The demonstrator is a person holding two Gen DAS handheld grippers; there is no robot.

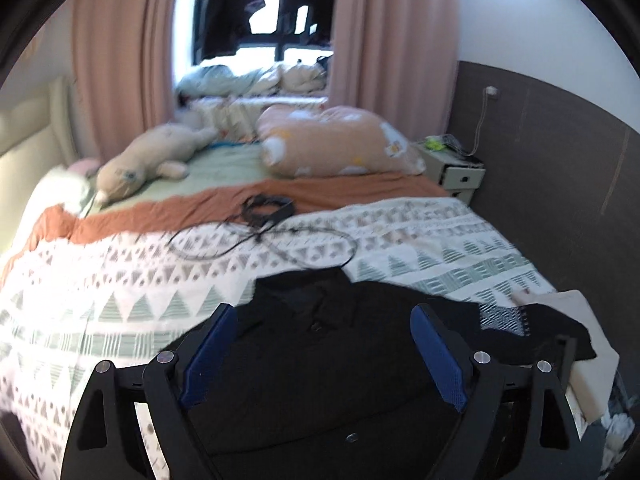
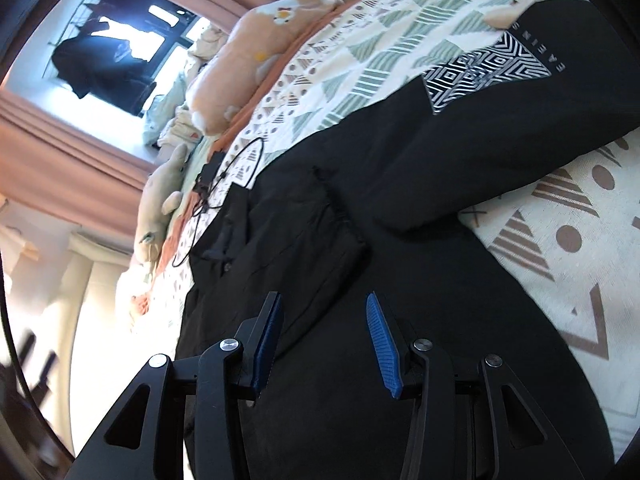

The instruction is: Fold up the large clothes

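Black shirt [image 1: 320,344] spread on patterned bed cover [image 1: 120,280], lower centre of left wrist frame; fills centre of right wrist frame [image 2: 360,208]. Second black garment with white geometric print [image 2: 480,68] upper right, touching shirt. Left hand-held gripper [image 1: 322,356] wide apart above shirt, gripping nothing. Right hand-held gripper [image 2: 324,344] parted, empty, over fabric. Black cable [image 1: 264,232] mid-bed.

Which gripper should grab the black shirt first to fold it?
Probably the right gripper: it is open, low over the black shirt. The left gripper is open too, but looks higher above it.
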